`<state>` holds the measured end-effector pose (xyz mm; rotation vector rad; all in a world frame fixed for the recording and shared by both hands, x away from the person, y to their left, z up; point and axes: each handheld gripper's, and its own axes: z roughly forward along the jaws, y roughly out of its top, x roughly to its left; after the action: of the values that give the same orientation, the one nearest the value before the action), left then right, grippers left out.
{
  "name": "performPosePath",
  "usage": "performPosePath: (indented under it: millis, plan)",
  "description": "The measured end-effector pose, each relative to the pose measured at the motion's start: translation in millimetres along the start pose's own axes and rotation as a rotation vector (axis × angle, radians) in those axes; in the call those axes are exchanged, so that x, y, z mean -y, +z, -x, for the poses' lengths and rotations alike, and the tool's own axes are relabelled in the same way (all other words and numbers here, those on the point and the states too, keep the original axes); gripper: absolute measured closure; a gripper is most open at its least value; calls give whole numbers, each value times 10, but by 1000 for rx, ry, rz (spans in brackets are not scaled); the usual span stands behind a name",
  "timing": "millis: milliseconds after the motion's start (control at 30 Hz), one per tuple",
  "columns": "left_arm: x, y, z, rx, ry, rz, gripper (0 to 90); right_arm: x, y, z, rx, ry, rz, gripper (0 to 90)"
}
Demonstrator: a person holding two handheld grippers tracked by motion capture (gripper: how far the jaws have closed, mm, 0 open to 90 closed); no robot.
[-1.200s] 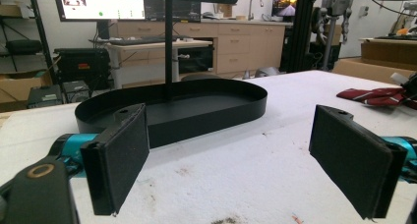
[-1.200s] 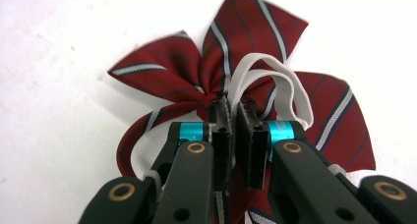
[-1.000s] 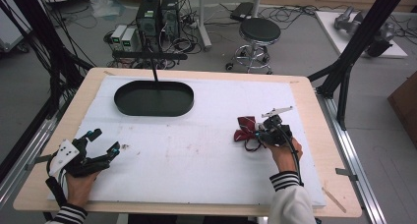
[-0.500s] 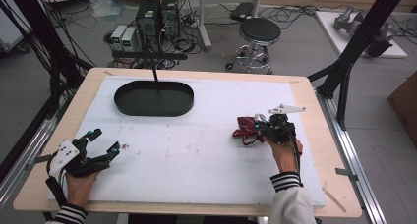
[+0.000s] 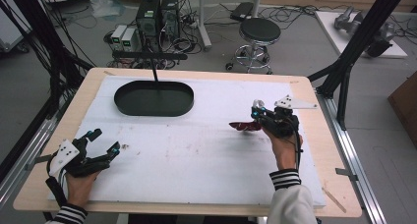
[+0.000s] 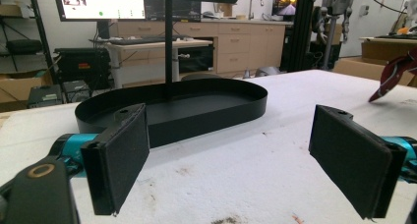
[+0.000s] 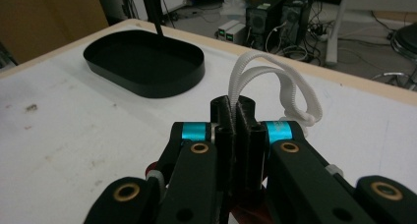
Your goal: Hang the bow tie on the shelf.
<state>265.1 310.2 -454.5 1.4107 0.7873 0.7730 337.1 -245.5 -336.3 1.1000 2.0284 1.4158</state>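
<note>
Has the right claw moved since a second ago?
Yes. The right claw, shut on a white looped strap, moved up the table, toward its far edge.

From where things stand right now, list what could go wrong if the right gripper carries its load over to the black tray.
1. The right gripper pinches only a white ribbed loop, while the dark red object hangs beside the jaws; it may swing or slip free.
2. A black post rises from the black tray; the dangling object could snag on it.
3. The left gripper rests open near the table's front left edge, too far away to steady anything.
</note>
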Motion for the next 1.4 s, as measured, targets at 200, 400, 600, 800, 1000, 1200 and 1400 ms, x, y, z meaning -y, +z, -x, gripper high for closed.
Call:
performPosePath:
  millis: [200, 400, 600, 800, 1000, 1200, 1400]
  plan:
    - [0, -1, -2, 1, -1, 0, 157, -161, 48, -110, -15, -23, 45, 872]
    - [0, -1, -2, 1, 0, 0, 157, -338, 154, -233, -52, -31, 85, 872]
    - [0, 0, -1, 2, -1, 1, 158, -501, 265, -321, -92, -10, 112, 872]
    - [0, -2, -5, 3, -1, 0, 158, -650, 369, -390, -102, -2, 120, 872]
    - [-2, -3, -10, 5, -2, -3, 158, -798, 478, -473, -119, 6, 133, 871]
    - [-2, -1, -11, 6, -6, -2, 157, -914, 611, -557, -137, -8, 131, 872]
    - [-1, -4, -11, 6, -3, -2, 158, -965, 809, -637, -142, -15, 116, 872]
